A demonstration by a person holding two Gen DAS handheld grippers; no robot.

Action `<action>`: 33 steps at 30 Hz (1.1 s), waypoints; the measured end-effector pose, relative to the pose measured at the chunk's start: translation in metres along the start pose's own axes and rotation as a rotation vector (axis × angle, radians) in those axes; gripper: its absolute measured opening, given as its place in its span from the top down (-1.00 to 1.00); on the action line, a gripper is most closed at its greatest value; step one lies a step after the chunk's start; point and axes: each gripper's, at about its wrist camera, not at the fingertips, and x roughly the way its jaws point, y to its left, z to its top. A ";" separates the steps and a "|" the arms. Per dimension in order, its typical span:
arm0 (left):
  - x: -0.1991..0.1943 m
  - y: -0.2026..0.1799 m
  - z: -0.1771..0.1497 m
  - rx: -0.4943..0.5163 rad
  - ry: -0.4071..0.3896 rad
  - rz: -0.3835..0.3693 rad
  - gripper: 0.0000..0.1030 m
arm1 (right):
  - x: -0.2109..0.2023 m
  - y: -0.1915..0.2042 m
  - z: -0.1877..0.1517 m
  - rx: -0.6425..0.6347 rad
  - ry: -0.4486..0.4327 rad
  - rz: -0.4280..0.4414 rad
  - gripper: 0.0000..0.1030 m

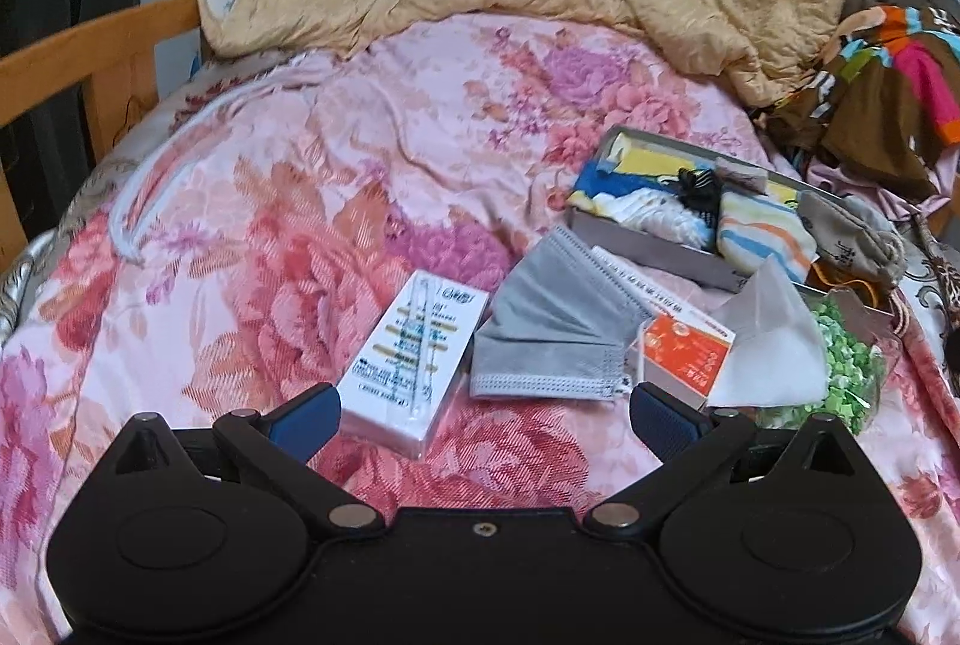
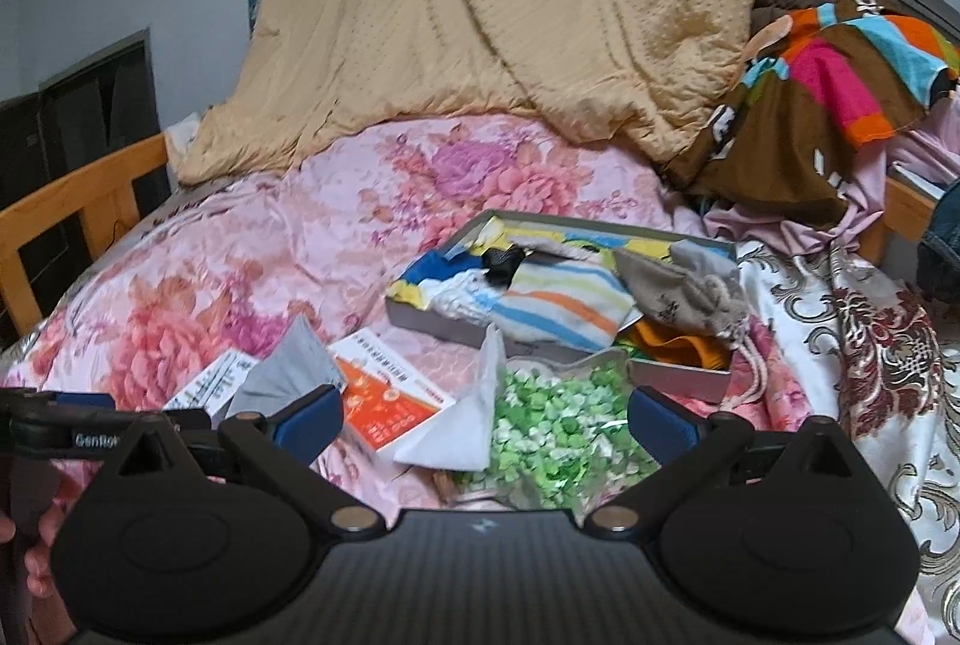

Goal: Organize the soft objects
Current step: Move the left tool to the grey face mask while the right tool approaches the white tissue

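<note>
Here, left hand-held gripper (image 1: 483, 405) wide open, empty

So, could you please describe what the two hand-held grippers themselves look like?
Both match: the left hand-held gripper and right hand-held gripper have black bodies, black linkage arms with silver pivot pins, and blue textured finger pads. White lettering marks the left one's side.

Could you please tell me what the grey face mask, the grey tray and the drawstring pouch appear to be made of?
Grey face mask: probably nonwoven fabric, matte, pleated with a stitched edge.
Grey tray: looks like stiff cardboard, though thin metal is possible; flat matte walls, sharp corners.
Drawstring pouch: coarse woven cloth, linen-like, matte and slumped, with a cord.
</note>
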 end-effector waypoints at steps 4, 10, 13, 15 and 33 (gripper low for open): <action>0.006 0.002 -0.001 -0.010 0.018 -0.003 -0.98 | 0.010 0.004 -0.006 -0.024 0.044 0.017 -1.00; 0.017 0.003 -0.003 -0.016 0.038 -0.025 -0.98 | 0.022 0.009 -0.015 -0.060 0.091 0.030 -1.00; 0.023 0.001 -0.003 -0.011 0.035 -0.045 -0.98 | 0.026 0.009 -0.019 -0.066 0.111 0.032 -1.00; 0.025 -0.001 -0.003 -0.002 0.033 -0.054 -0.98 | 0.029 0.010 -0.021 -0.069 0.122 0.033 -1.00; 0.059 -0.012 -0.001 0.145 -0.030 -0.110 -0.98 | 0.072 0.017 -0.028 -0.339 0.156 0.010 -0.99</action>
